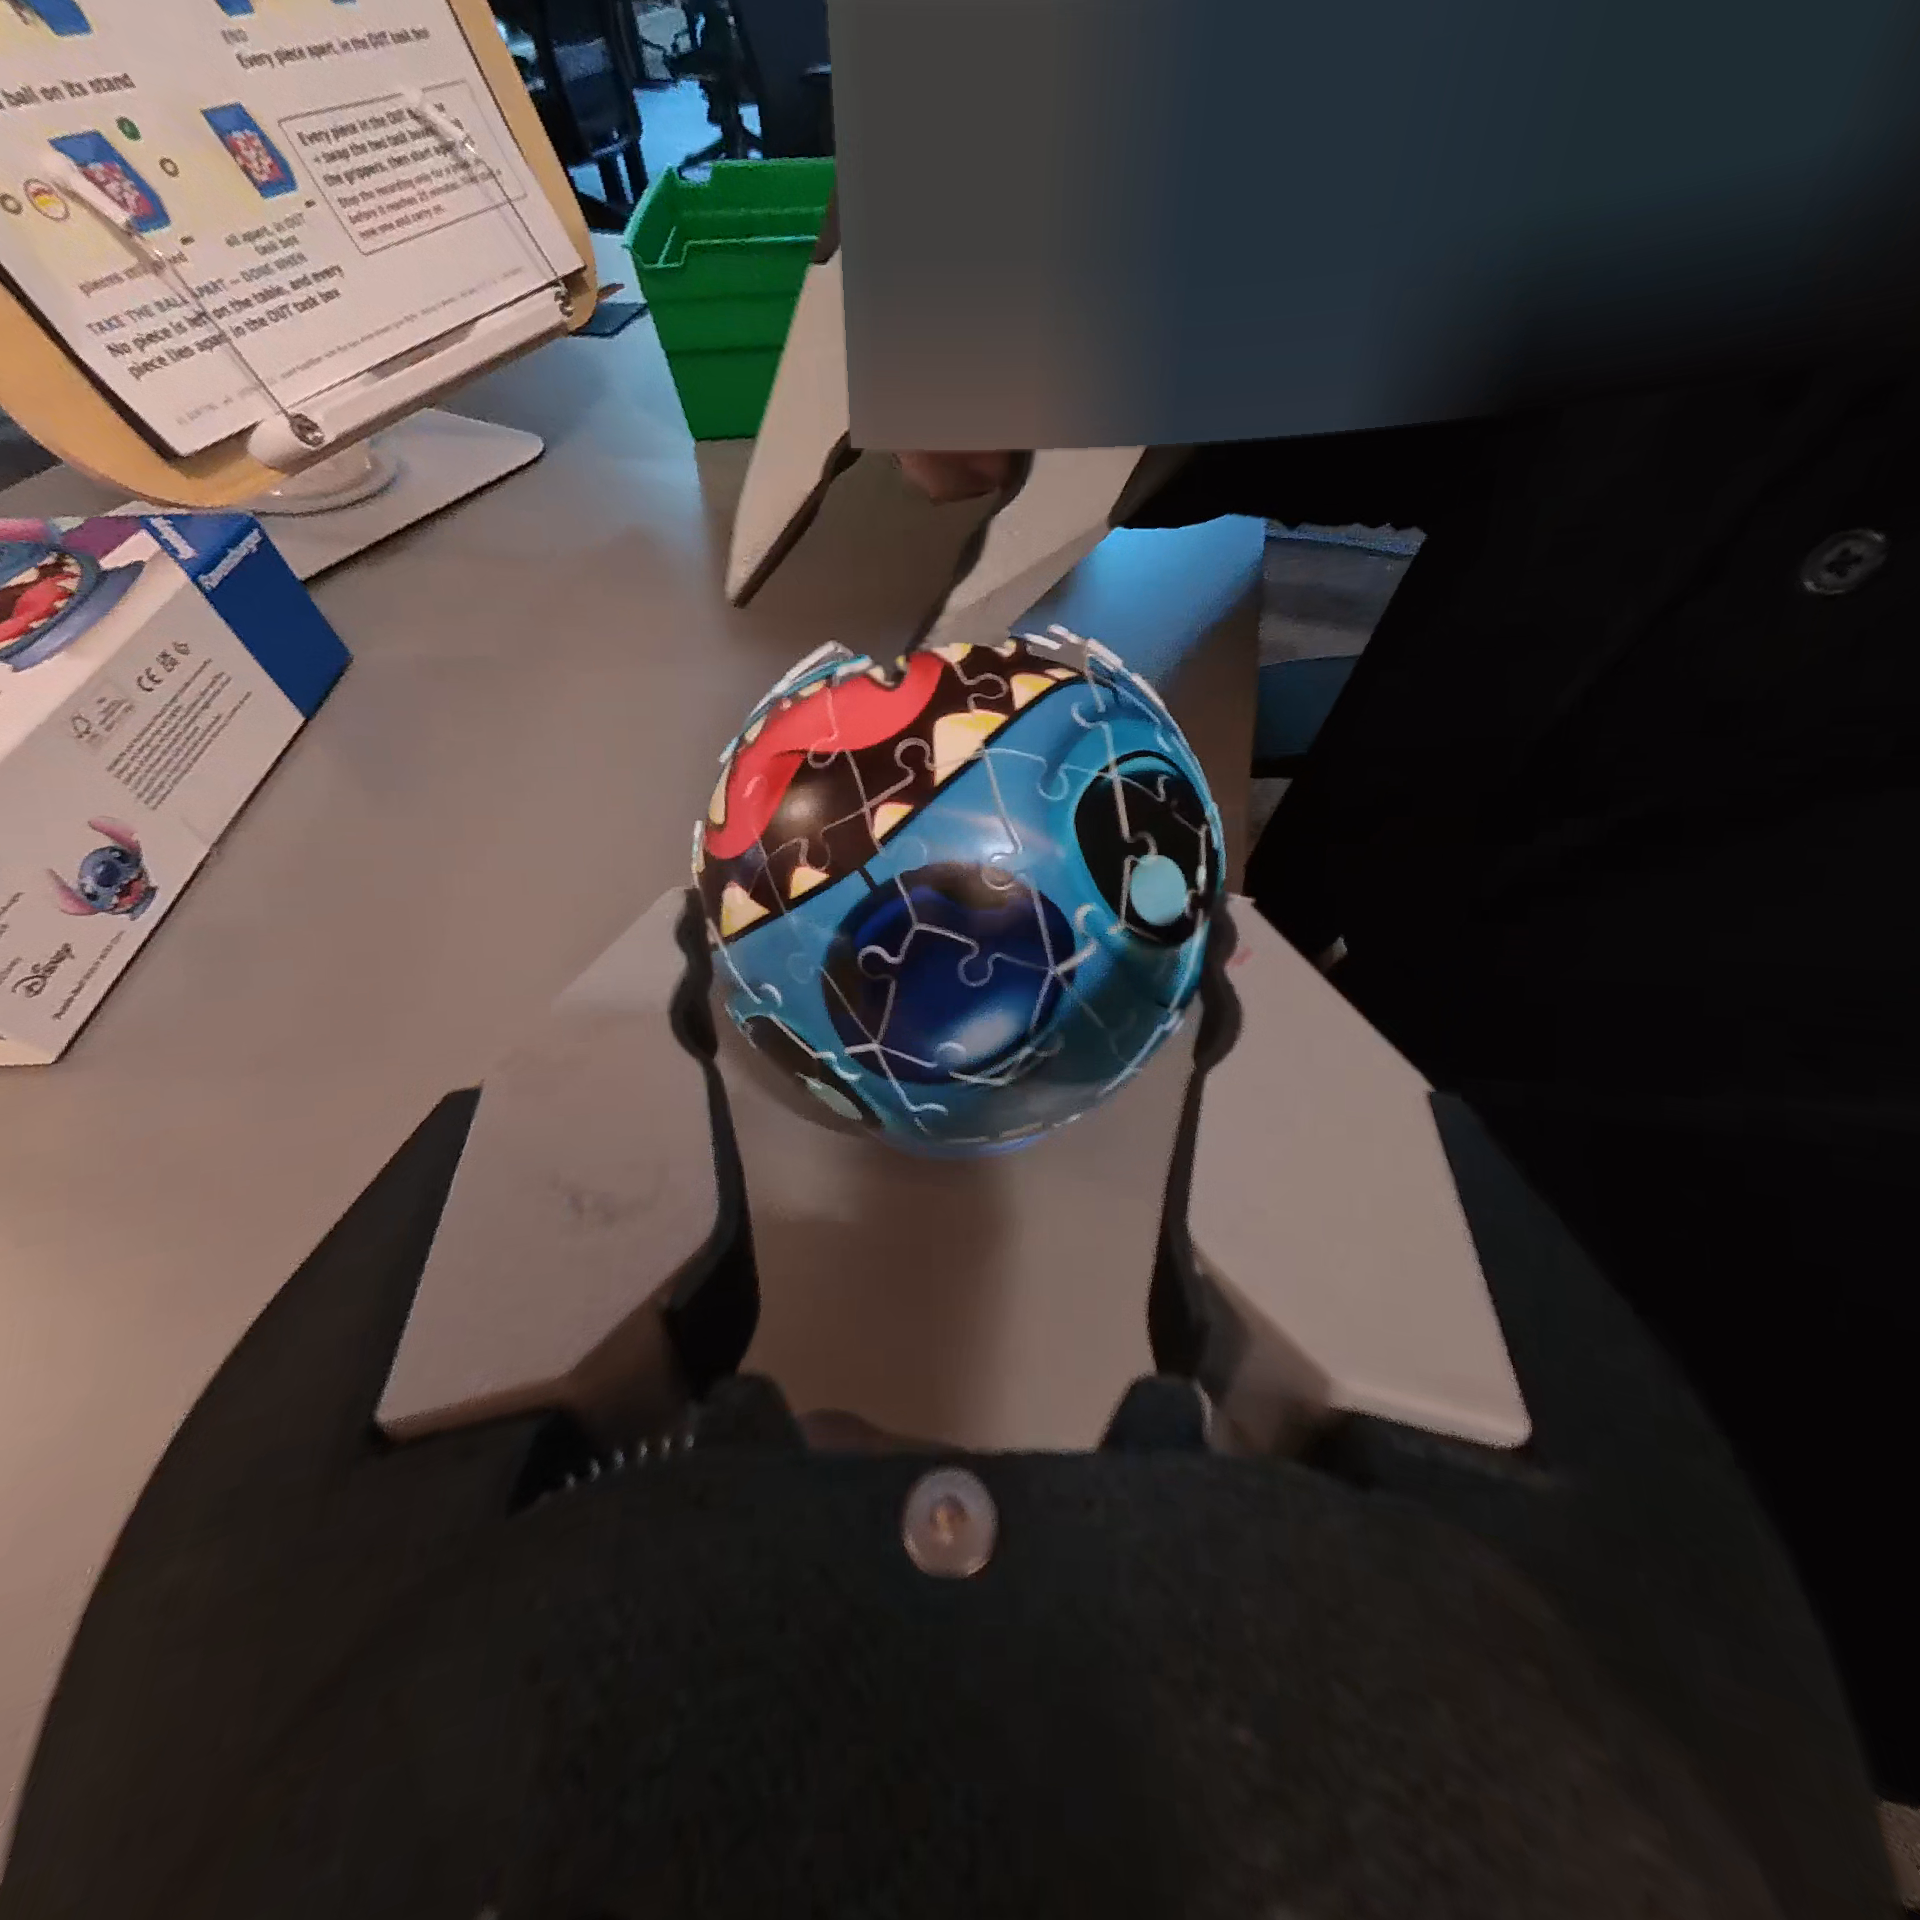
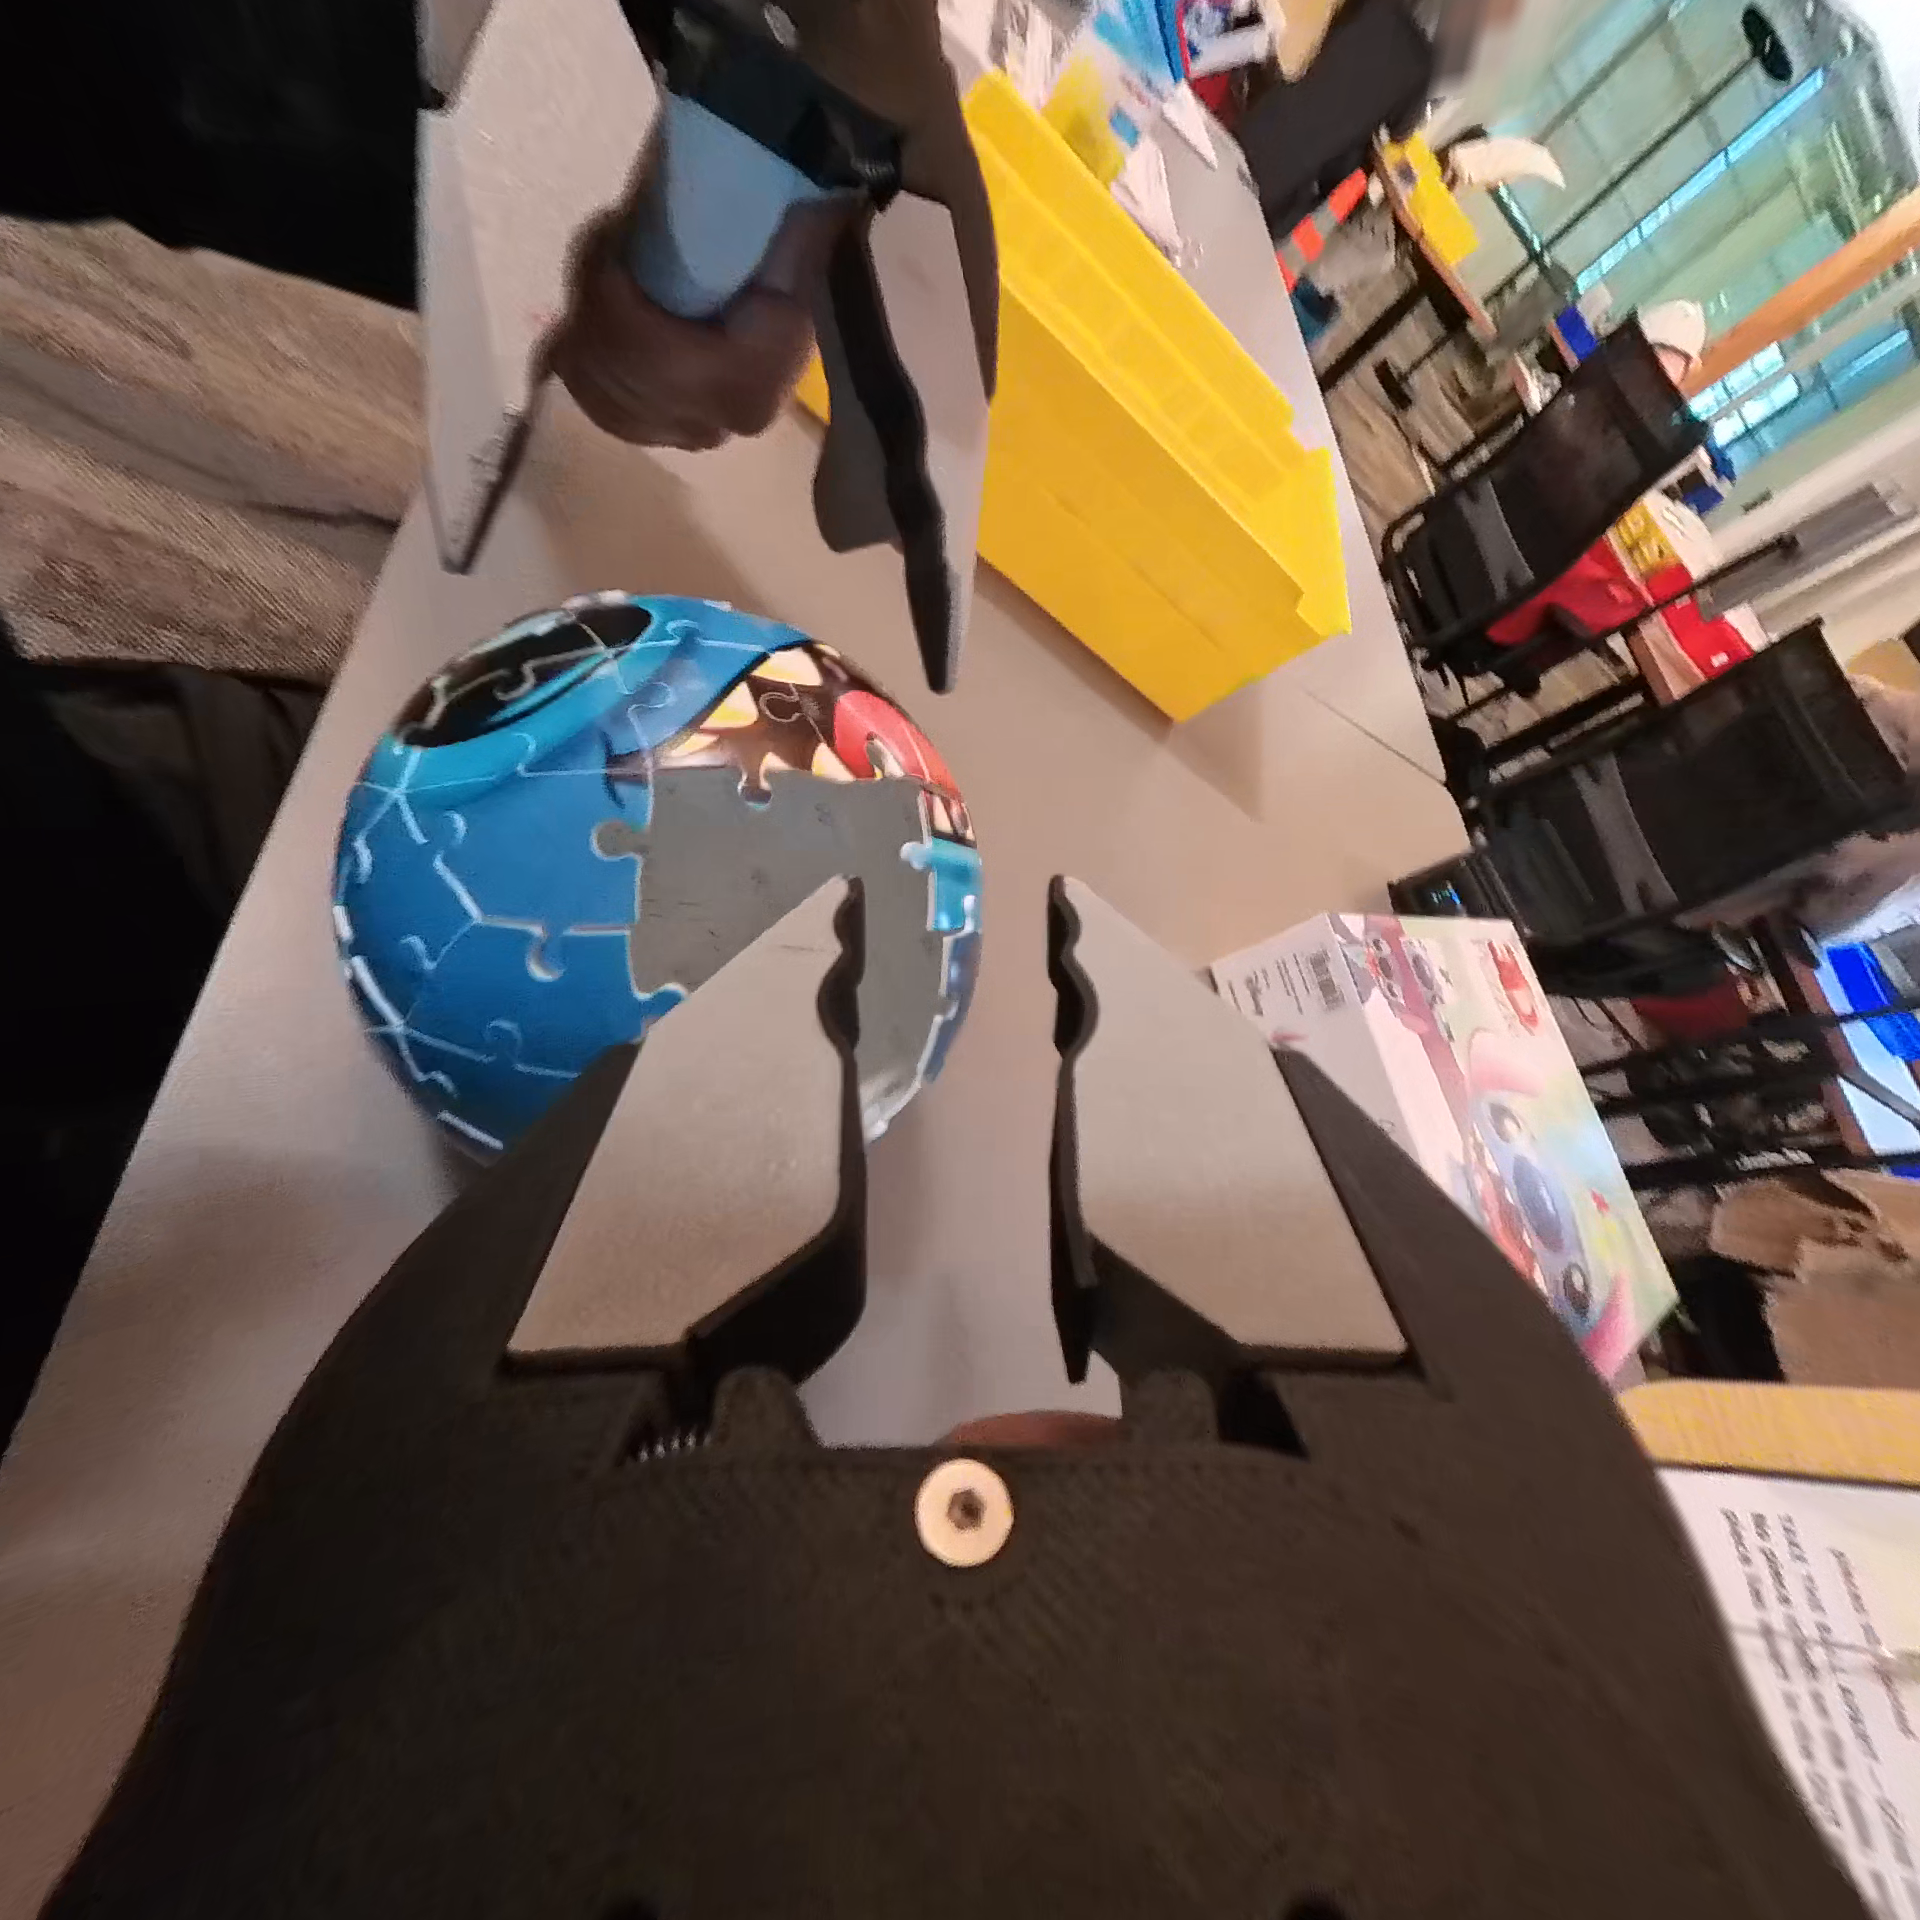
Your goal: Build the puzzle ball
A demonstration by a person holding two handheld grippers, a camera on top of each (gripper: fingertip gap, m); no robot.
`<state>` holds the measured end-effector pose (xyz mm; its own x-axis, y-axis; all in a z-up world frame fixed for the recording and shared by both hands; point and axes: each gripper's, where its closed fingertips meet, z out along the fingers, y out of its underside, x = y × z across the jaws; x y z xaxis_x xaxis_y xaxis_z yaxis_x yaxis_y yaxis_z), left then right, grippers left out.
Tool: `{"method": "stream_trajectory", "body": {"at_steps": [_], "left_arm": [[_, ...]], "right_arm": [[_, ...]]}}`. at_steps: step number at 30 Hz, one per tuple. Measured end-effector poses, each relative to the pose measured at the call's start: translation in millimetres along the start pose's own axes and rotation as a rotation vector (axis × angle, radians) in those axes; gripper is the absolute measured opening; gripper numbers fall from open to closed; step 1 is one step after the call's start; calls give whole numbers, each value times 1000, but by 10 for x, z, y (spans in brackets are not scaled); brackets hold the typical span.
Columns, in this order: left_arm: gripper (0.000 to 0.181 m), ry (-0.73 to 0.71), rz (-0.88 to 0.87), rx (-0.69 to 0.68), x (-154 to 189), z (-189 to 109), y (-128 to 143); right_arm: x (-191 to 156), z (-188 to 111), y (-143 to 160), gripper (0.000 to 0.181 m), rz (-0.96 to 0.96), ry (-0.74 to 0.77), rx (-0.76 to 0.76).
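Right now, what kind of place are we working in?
Probably a lab or data-collection workstation in an open office: an instruction sheet on a stand, yellow bins on the grey table, and black crates beyond.

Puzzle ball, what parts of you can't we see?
- Bottom of the puzzle ball: left wrist view, hidden by its own curve.
- Lower part of its hole: right wrist view, behind a finger of the right gripper.
- Inside the yellow bin: right wrist view, hidden by its wall.
- Whether the left gripper squeezes or only touches: unclear.
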<state>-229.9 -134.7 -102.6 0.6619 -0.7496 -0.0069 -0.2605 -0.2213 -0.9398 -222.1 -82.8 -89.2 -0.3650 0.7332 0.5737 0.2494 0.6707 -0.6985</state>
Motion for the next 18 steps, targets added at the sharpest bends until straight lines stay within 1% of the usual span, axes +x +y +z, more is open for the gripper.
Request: {"method": "stream_trajectory", "body": {"at_steps": [4, 12, 18], "left_arm": [[90, 16, 12, 19, 44, 30, 31], [90, 18, 20, 37, 69, 60, 25], [90, 18, 12, 49, 80, 59, 16]], "right_arm": [[38, 87, 77, 30, 5, 43, -90], [17, 114, 111, 7, -60, 126, -143], [30, 107, 113, 7, -56, 137, -149]]}}
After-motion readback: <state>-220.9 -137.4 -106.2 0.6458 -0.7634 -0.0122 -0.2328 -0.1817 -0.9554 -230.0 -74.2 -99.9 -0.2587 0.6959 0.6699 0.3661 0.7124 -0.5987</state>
